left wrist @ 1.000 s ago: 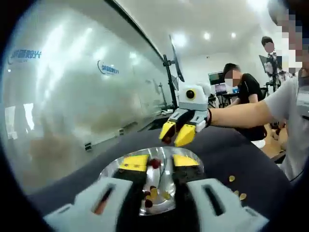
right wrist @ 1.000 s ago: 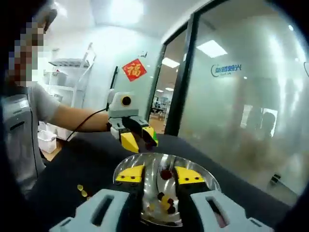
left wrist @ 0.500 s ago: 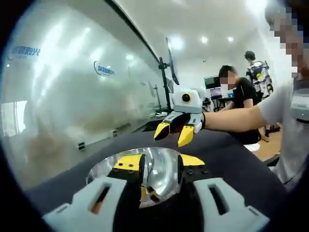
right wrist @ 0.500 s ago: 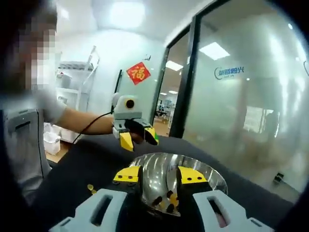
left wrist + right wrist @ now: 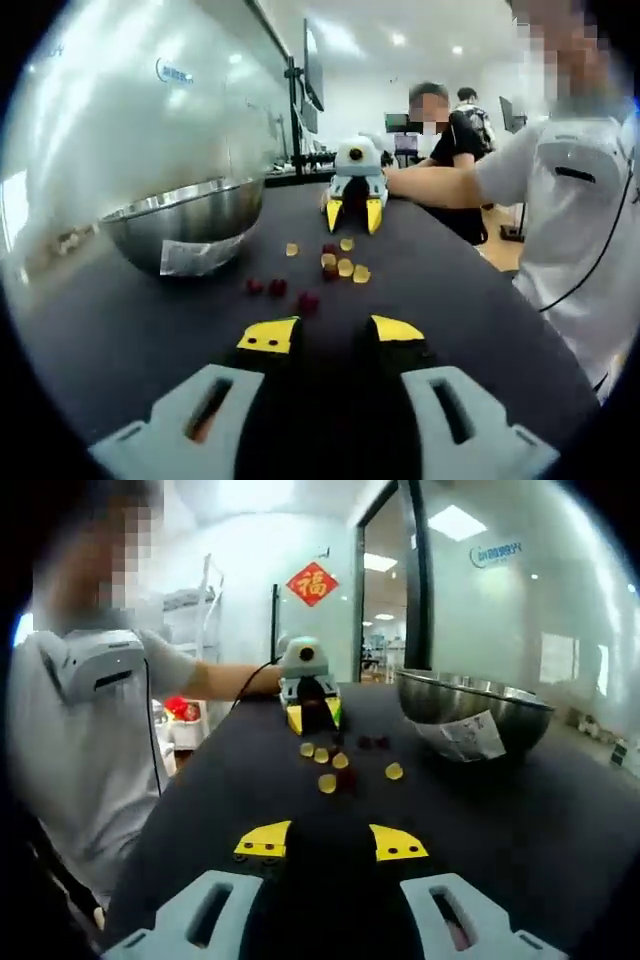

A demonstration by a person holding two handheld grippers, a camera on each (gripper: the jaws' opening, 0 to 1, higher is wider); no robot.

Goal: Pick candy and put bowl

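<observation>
Handling: small gummy-looking candies, judged light, soft and a little springy; a gentle pinch across the middle of one piece should do, since too hard a squeeze could squash it or flick it away.
Candy shapes: rounded, coin-like yellow pieces and darker red, berry-like ones, with a dull sugared look as far as the blur lets me tell.
Candy place: loose on the table, just beside the bowl on its open side, between the two grippers; none touches the bowl wall.
Bowl: polished metal, round and deep, mirror-bright, with a pale paper label on its flank; stiff and probably slippery, though it needs no lifting.
Table: dark matte top, apparently cloth-like, so pieces should not roll far.
Left gripper: low over the table on the near side of the candies from the bowl, yellow-tipped jaws parted with nothing between them.
Right gripper: facing it from across the scatter, jaws likewise apart and empty, yellow pads bare.
</observation>
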